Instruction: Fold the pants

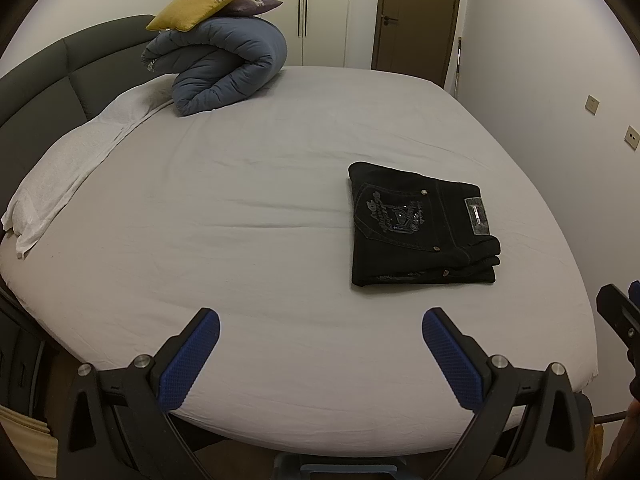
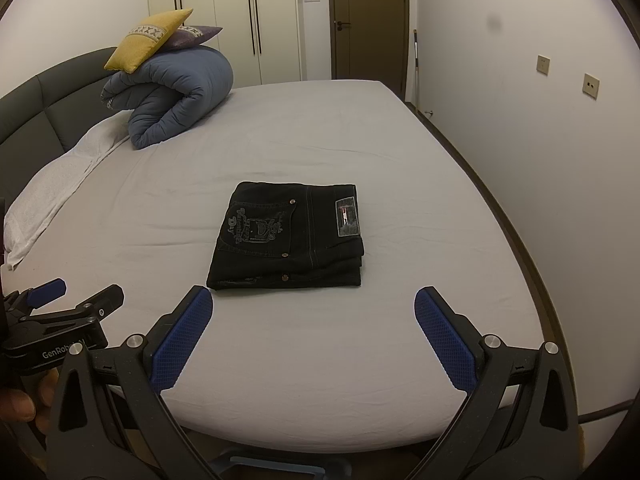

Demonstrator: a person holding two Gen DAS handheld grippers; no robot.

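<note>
Nearest the cameras, both claws hang over the near edge of the bed [image 2: 400, 160], each with its blue-padded fingers spread wide and nothing between them: the left claw [image 1: 321, 326] is released above bare sheet, and the right claw [image 2: 313, 306] is released just short of the pants [image 2: 288, 236]. From the right wrist view the left claw shows again at the lower left, with part of a hand [image 2: 20, 404] under it; from the left wrist view only a black edge of the right claw shows at the far right. Just beyond the right claw, the pants [image 1: 422, 226] lie folded into a compact black rectangle, flat on the grey sheet, with an embroidered back pocket facing up and a waistband patch toward the right side; they touch neither claw. Farther back and to the left, a white towel [image 1: 72, 164] runs along the dark headboard [image 1: 60, 72]. Past that, a rolled blue duvet [image 2: 176, 92] sits near the bed's far left corner, with a yellow cushion [image 2: 148, 40] and a purple cushion [image 2: 194, 36] on top. Beyond the bed stand white wardrobes [image 2: 248, 20] and a brown door [image 2: 368, 20].
</note>
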